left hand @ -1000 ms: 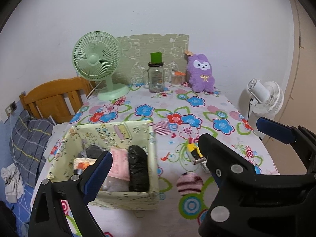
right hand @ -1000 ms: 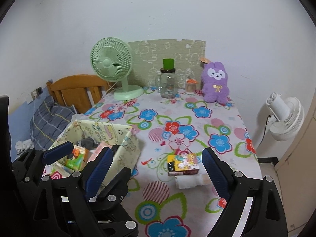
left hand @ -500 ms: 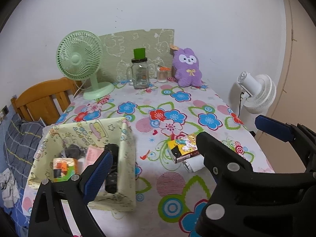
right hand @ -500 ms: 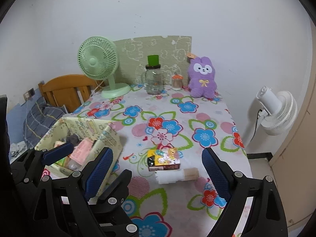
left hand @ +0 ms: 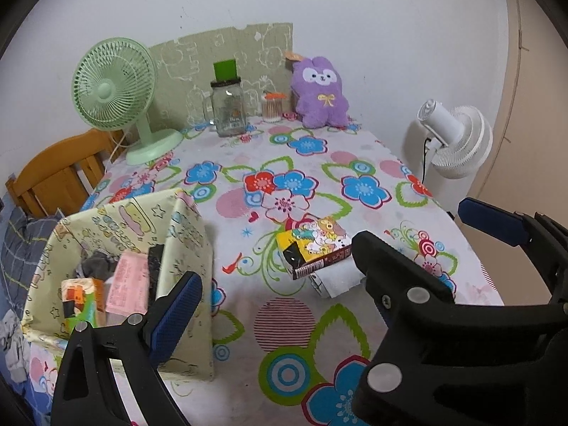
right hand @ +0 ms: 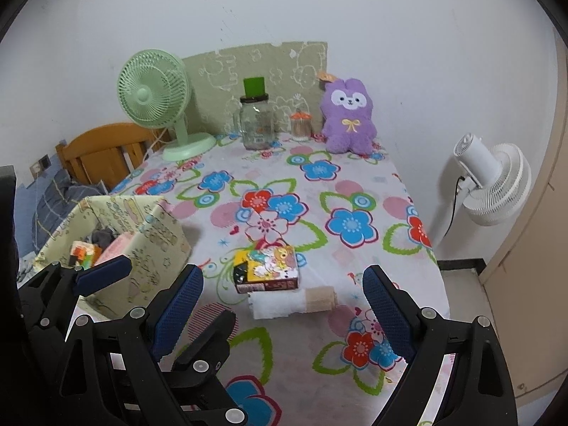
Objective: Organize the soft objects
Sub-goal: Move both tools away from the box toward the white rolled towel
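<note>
Right wrist view shows the worktop carrying a fabric bin already partly filled. Right of the bin, a colourful packet and a white roll wait outside. Both grippers hang with jaws released, grasping nothing.

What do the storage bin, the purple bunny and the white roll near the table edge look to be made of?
Storage bin: seemingly thin printed fabric; its walls sag and crease. Purple bunny: plush, a fuzzy matte pile. White roll: apparently soft towel or tissue with a tan band at one end; which of the two is unclear.
</note>
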A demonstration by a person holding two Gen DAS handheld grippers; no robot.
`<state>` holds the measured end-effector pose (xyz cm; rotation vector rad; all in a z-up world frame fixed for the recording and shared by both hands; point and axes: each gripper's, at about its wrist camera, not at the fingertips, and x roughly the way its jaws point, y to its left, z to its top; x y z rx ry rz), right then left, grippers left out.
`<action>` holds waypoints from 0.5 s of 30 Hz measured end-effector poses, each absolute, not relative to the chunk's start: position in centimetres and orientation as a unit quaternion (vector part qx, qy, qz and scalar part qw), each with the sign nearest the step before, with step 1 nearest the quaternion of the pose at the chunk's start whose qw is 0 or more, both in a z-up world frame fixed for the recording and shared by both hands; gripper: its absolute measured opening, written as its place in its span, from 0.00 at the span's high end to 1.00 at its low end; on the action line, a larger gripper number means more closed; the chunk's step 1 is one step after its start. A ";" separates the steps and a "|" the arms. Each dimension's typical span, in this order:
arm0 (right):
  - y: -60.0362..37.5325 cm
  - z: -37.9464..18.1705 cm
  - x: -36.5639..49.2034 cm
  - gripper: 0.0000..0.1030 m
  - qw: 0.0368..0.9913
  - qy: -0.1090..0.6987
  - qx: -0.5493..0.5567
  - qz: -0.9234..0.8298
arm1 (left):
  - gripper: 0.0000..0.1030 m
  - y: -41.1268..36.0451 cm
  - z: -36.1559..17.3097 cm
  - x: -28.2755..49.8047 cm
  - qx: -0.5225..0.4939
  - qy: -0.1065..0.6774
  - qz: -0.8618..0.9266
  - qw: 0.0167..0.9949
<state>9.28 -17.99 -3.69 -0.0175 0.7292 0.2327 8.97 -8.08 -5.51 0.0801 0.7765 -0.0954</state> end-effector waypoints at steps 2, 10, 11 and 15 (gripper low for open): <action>-18.2 -4.2 9.6 0.09 0.926 0.361 -0.007 0.112 | 0.05 -8.2 -6.0 9.4 0.041 0.385 -0.046 0.921; -19.0 -6.4 11.2 0.09 0.915 0.388 0.001 0.108 | 0.05 -8.7 -7.8 10.9 0.046 0.407 -0.043 0.911; -19.1 -6.7 11.4 0.09 0.914 0.391 0.002 0.107 | 0.05 -8.9 -7.9 10.9 0.051 0.405 -0.041 0.912; -19.5 -7.5 12.1 0.09 0.910 0.400 0.012 0.105 | 0.04 -9.2 -8.1 11.1 0.055 0.400 -0.031 0.914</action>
